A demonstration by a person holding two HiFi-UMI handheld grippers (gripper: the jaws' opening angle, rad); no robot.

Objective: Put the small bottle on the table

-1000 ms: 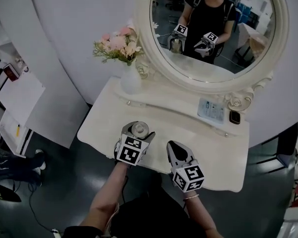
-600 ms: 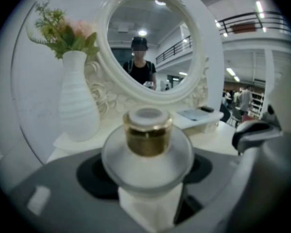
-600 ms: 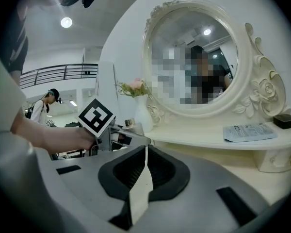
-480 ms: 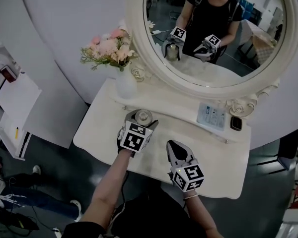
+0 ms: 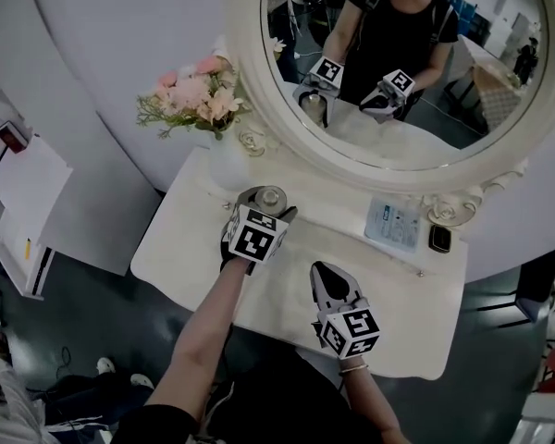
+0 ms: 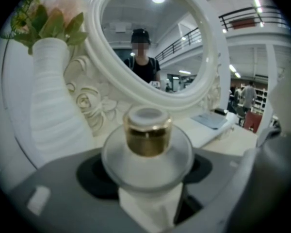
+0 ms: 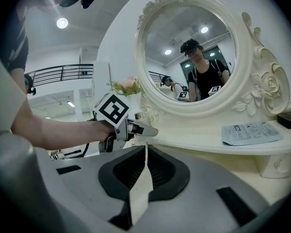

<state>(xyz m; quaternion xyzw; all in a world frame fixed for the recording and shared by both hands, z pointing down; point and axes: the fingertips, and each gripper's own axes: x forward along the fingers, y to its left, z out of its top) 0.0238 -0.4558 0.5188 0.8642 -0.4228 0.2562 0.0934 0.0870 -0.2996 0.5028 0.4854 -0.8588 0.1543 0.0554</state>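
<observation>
Left gripper point(image 5: 266, 203) is clamped snug on the small bottle point(image 6: 146, 144), frosted and round with a gold collar, over the table point(image 5: 190, 243) just beside the vase point(image 5: 224, 163). Right gripper point(image 5: 320, 274) is pinched together, empty.

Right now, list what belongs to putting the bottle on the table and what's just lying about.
Job: bottle, held by the left gripper; table.
Lying about: vase of flowers, mirror, leaflet, small black item; right gripper shut, empty.
</observation>
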